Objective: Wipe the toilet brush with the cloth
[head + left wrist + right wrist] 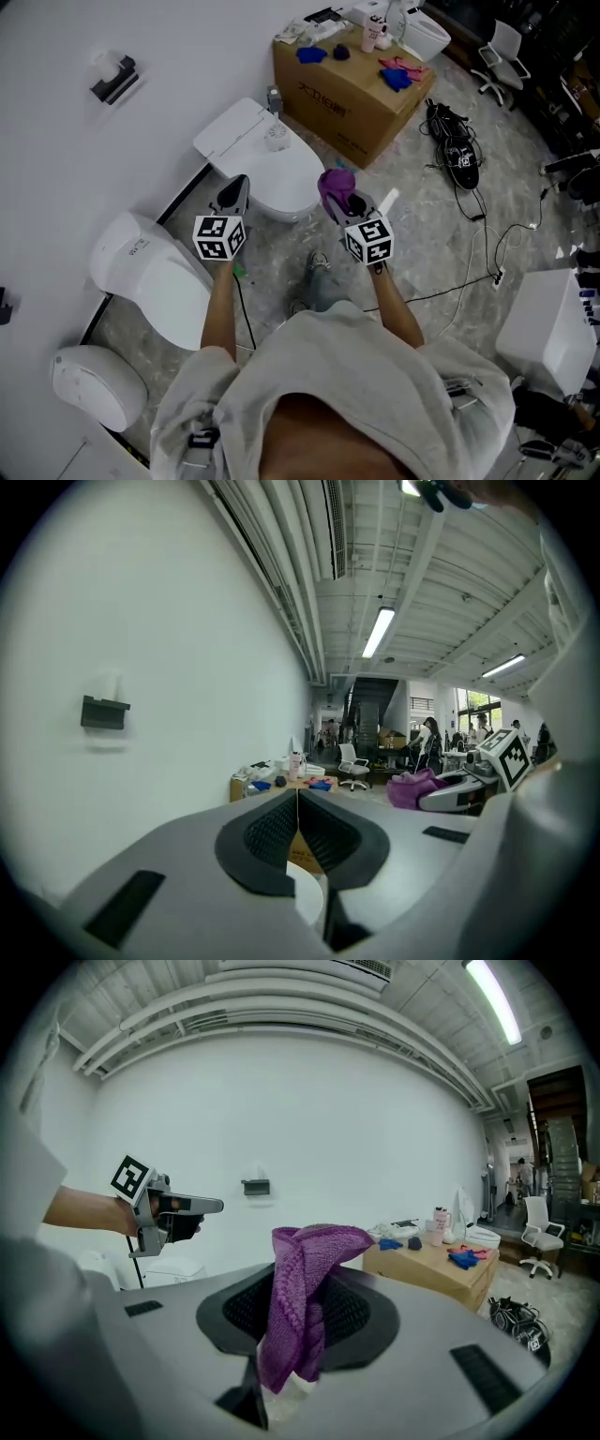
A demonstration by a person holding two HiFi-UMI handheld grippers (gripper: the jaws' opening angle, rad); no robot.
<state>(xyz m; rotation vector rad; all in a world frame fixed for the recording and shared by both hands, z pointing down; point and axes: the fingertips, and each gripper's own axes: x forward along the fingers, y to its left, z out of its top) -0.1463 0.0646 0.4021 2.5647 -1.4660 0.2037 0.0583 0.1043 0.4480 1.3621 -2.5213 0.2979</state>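
Observation:
I hold both grippers up in front of me over the grey floor. My right gripper (342, 202) (302, 1277) is shut on a purple cloth (334, 183) (302, 1288), which drapes over its jaws. My left gripper (234, 186) (298, 797) is shut with nothing between its jaws. It shows in the right gripper view as the left gripper (178, 1206), level and pointing right. In the left gripper view the cloth (410, 787) shows at the right. No toilet brush is in view that I can make out.
A white toilet (267, 159) stands by the wall ahead, with two more white units (150, 272) (94, 384) at the left. A cardboard box (352, 89) carries small items. Black cables and gear (457, 150) lie on the floor at right. A black holder (114, 80) hangs on the wall.

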